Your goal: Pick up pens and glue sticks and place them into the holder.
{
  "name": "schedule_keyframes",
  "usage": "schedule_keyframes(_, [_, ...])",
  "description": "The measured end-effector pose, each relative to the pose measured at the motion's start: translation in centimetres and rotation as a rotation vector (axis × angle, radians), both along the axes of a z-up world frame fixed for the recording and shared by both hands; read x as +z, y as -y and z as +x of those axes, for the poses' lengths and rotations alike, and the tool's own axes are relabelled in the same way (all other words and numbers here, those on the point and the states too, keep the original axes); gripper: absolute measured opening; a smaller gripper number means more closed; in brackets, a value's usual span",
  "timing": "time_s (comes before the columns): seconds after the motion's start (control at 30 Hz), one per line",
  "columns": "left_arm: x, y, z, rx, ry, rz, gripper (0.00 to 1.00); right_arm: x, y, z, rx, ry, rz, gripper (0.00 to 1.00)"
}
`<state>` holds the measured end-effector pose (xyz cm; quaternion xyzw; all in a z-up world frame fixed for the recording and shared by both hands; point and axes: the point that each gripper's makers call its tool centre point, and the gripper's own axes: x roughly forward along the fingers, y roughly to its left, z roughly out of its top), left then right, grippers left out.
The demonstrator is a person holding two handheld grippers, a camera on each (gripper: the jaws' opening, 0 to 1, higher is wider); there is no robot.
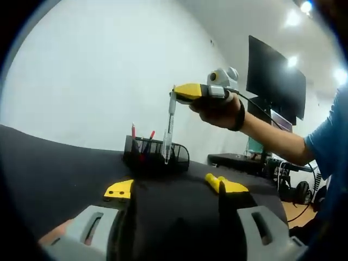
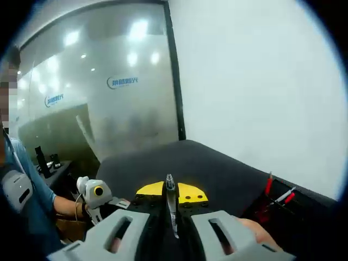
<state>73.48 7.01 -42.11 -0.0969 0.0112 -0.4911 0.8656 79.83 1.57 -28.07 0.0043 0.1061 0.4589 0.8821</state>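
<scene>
A black mesh holder [image 1: 155, 156] stands on the dark table [image 1: 60, 174] with red pens [image 1: 142, 142] upright in it. My right gripper [image 1: 178, 92] hovers above it, shut on a clear-barrelled pen [image 1: 169, 130] that hangs straight down with its lower end at the holder's rim. In the right gripper view its yellow jaws [image 2: 171, 193] are closed around that pen [image 2: 171, 209], and the holder [image 2: 274, 209] sits low on the right with red pens [image 2: 278, 193]. My left gripper [image 1: 173, 187] stands open near the table, with nothing between its fingers.
A person's forearm [image 1: 272, 136] with a black wristband and a blue sleeve reaches in from the right. A dark monitor [image 1: 276, 79] stands behind, beyond the table's far edge. A glass wall [image 2: 109, 98] and a desk with small items [image 2: 46, 160] lie to the left.
</scene>
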Motion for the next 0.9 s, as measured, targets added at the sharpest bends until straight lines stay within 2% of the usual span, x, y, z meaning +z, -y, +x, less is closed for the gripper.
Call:
schedule_keyframes(0.1, [-0.1, 0.0, 0.0, 0.0, 0.001, 0.005, 0.59, 1.2, 1.1, 0.6, -0.027, 0.019, 0.029, 0.04])
schedule_keyframes(0.23, [-0.1, 0.1, 0.0, 0.0, 0.001, 0.006, 0.59, 2.0, 1.4, -0.2, -0.061, 0.04, 0.055, 0.04])
schedule_keyframes(0.37, [-0.3, 0.1, 0.0, -0.002, -0.001, 0.013, 0.58, 2.9, 2.7, 0.6, -0.09, 0.055, 0.069, 0.04])
schedule_keyframes(0.5, [-0.1, 0.1, -0.1, -0.003, 0.002, 0.006, 0.58, 3.2, 3.8, 1.5, -0.133, 0.058, 0.063, 0.04])
schedule_keyframes(0.7, [-0.2, 0.1, 0.0, -0.007, -0.004, 0.007, 0.58, 3.8, 6.2, 3.0, -0.211, 0.051, 0.089, 0.04])
schedule_keyframes(0.9, [-0.3, 0.1, 0.0, -0.003, -0.001, 0.012, 0.58, 4.5, 8.0, 3.9, -0.254, 0.056, 0.113, 0.04])
